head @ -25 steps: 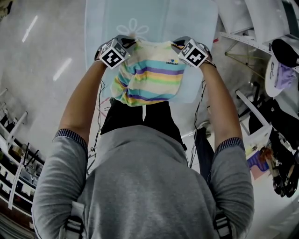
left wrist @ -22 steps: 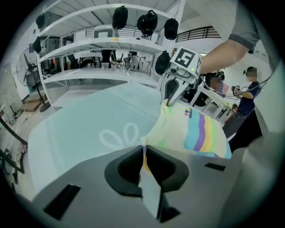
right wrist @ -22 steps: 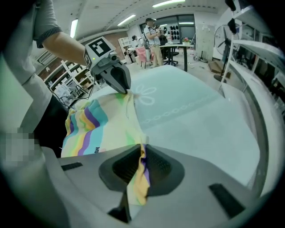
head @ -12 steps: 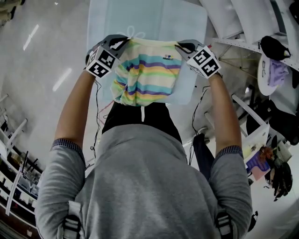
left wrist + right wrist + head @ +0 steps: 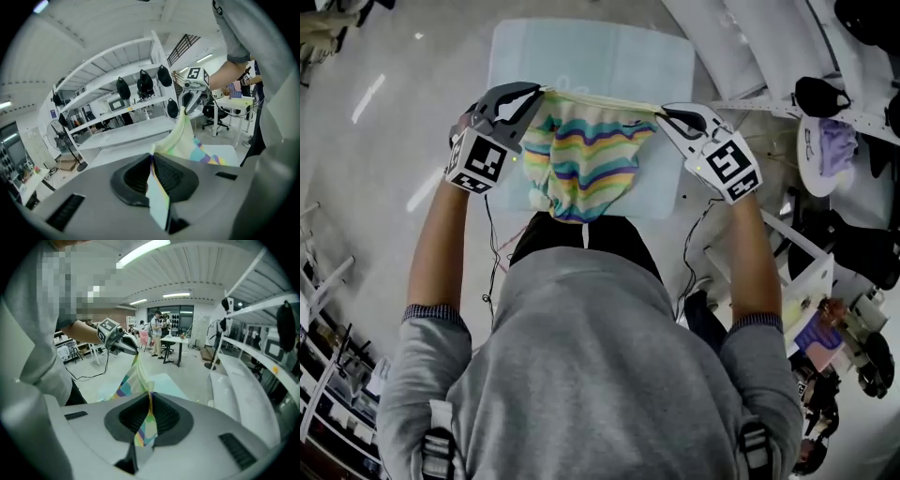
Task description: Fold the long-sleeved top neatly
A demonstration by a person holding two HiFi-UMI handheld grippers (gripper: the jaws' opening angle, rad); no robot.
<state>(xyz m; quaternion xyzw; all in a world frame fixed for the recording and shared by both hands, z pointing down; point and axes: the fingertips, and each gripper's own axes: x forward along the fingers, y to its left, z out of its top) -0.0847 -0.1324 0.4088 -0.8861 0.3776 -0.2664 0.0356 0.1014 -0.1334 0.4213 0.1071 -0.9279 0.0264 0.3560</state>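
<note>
Both grippers are clamped shut on the striped top [image 5: 586, 159]: the left gripper [image 5: 532, 97] at upper left, the right gripper [image 5: 667, 114] at upper right. The top's upper edge runs taut, left to right, between them. The rest hangs bunched at mid-frame, over the pale blue mat [image 5: 581, 47].

Place: open-plan lab or workshop, not a home.
Storage: white racks [image 5: 126, 130] line the wall, dark gear [image 5: 144, 85] hanging from them.
Work area: desks [image 5: 176, 340], a wheeled chair [image 5: 216, 114], people [image 5: 158, 326] standing at the back.
Fittings: strip lights [image 5: 140, 251] overhead, a standing fan [image 5: 60, 135], cables [image 5: 90, 376] across a bare floor [image 5: 384, 141].
</note>
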